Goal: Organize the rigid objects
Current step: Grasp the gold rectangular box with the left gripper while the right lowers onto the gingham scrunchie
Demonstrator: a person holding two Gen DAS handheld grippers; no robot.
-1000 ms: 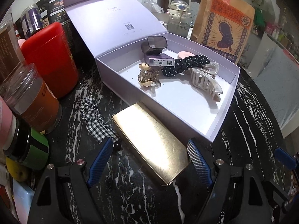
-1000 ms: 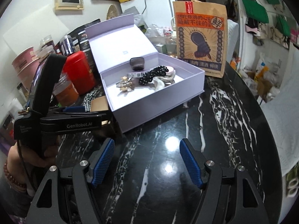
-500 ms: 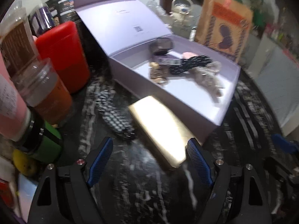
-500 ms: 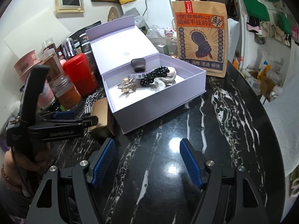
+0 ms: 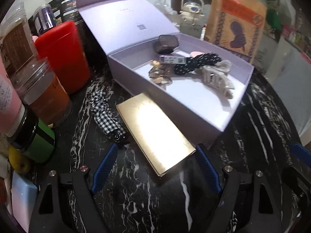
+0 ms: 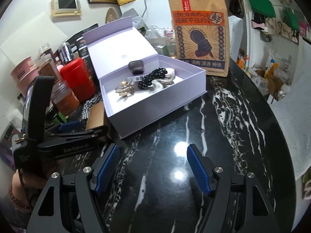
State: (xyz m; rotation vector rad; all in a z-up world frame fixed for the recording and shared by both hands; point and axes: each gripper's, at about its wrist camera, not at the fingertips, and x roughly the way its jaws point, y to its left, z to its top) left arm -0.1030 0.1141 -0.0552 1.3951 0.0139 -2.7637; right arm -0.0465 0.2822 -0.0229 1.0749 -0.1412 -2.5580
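The left gripper (image 5: 155, 167) hung with its jaws apart and nothing between the pads, aimed down at the gold case (image 5: 155, 134) lying flat on the black marble table (image 5: 262, 116), just beside the near wall of the open lilac box (image 5: 239, 104); the near corner of the case sat between the blue fingertips (image 5: 106, 163) but was not touched; a checked scrunchie (image 5: 107, 114) lay against its left edge. The right gripper (image 6: 152, 167) was likewise parted and empty over bare table, well apart from the box. Inside the box lay a pale claw clip (image 5: 217, 79), a dotted black scrunchie (image 5: 196, 64), a gold hair clip (image 5: 159, 74) and a small dark case (image 5: 166, 43). The step in hand was probably picking up the gold case; to do it well the jaws should be squared to its long sides, since it lay skewed to them, lowered until the pads bracketed its thin edges, and closed firmly, as the polished metal looked slippery; the scrunchie should be kept out of the bite; the lift had to clear the box wall before setting it in the free floor near the front.
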